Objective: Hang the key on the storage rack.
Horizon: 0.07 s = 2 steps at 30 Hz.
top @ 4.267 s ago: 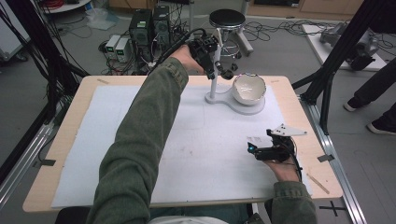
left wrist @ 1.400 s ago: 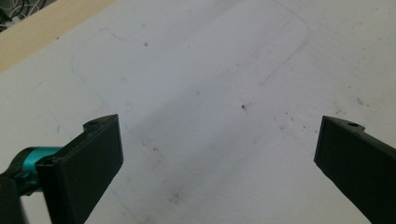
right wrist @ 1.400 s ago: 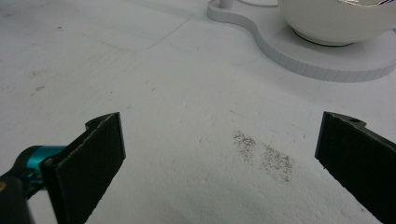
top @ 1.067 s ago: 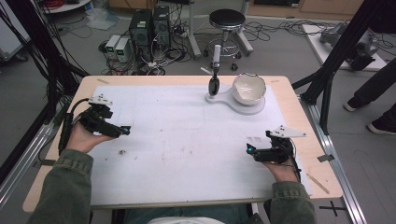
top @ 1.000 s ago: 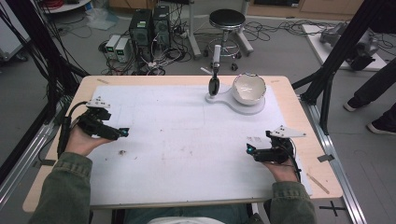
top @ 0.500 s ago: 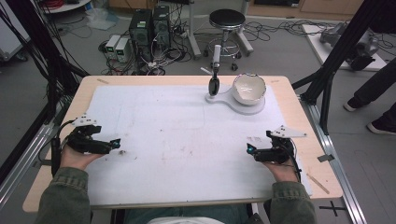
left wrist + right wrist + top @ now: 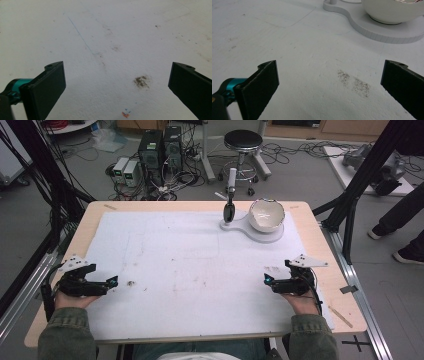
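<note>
Both grippers rest at the near edge of the table, jaws spread wide and holding nothing: the left gripper (image 7: 111,281) at the person's left, the right gripper (image 7: 268,279) at the right, each pointing inward over the white sheet (image 7: 190,260). This looks like a pause between steps, with nothing in hand. Ahead of the right gripper, well apart from it and slightly to its left, stands a white bowl (image 7: 267,214) on a flat white base (image 7: 250,228); a dark-headed tool (image 7: 229,210) stands upright on the base's small end. A next move would likely call for a long forward reach to that set.
</note>
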Tool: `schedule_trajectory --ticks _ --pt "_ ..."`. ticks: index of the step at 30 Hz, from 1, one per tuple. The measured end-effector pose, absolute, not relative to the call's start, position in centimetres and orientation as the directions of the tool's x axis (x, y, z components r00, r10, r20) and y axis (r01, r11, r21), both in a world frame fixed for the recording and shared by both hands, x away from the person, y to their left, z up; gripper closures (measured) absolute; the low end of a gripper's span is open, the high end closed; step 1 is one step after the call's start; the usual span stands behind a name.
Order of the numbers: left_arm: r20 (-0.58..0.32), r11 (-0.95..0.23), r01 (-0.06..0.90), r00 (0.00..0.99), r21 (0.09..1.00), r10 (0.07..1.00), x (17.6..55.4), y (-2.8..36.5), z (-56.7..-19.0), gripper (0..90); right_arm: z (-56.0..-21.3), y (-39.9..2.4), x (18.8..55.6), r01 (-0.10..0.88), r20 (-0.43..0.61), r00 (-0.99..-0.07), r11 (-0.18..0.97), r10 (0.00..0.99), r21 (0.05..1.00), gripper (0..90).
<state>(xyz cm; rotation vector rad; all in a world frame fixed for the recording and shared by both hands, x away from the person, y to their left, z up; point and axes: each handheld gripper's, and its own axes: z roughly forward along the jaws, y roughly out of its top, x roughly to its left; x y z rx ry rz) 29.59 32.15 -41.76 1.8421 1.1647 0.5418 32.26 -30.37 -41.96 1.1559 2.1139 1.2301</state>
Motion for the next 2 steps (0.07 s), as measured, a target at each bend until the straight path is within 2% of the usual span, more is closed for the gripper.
schedule_trajectory --ticks 2 --pt "-0.075 -0.196 0.499 0.472 0.844 0.878 29.68 31.93 -41.91 1.7 -42.0 -30.35 32.33 0.446 0.04 -0.561 0.261 0.827 0.856 0.6"
